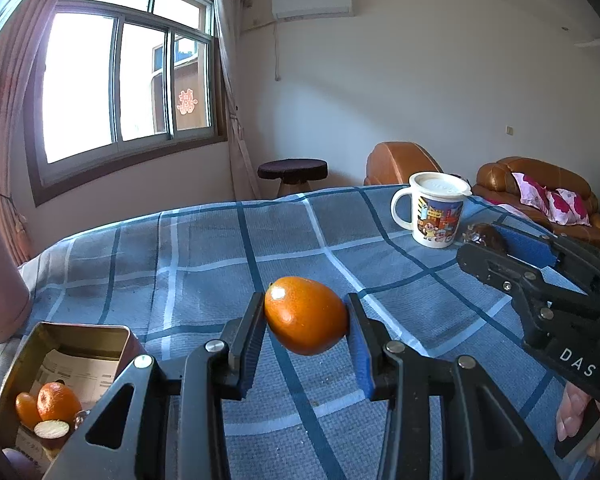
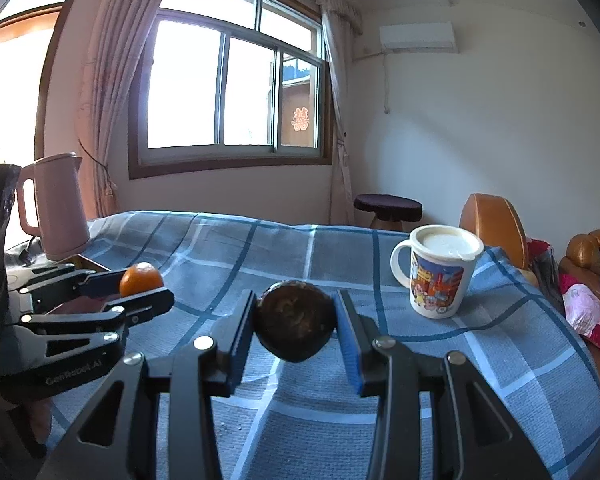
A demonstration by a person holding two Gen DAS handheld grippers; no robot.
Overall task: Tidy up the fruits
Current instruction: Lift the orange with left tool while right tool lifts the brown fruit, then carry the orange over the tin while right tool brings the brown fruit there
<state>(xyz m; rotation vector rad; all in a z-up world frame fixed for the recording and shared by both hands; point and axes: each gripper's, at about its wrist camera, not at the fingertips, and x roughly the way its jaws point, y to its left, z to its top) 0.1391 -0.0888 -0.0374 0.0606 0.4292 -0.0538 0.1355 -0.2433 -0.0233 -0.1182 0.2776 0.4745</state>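
Left wrist view: the left tongs (image 1: 306, 316) are closed partway on an orange fruit (image 1: 306, 315), its blue pads pressed to either side, holding it clear above a counter (image 1: 204, 248) covered in blue plaid cloth. At lower left an open box (image 1: 74, 346) lies on the counter, with two orange fruits (image 1: 50, 402) and a pale cut piece (image 1: 52, 429) inside. Toward the far right of the counter stands a lidded cartoon mug (image 1: 434, 210). Just beside it, the right tongs (image 1: 496, 246) reach in from the right edge, gripping a dark brown fruit (image 1: 486, 236); fingers (image 1: 572, 412) of the person's hand show at the lower right. Right wrist view: the right tongs (image 2: 296, 322) are closed partway on the dark fruit (image 2: 296, 322), pads touching both its sides, lifted over the plaid counter (image 2: 228, 248). At left, the left tongs (image 2: 140, 286) hold the orange fruit (image 2: 141, 279). A pink kettle (image 2: 56, 204) stands at the far left corner. The mug (image 2: 440, 270) stands at right, well apart from both tongs.
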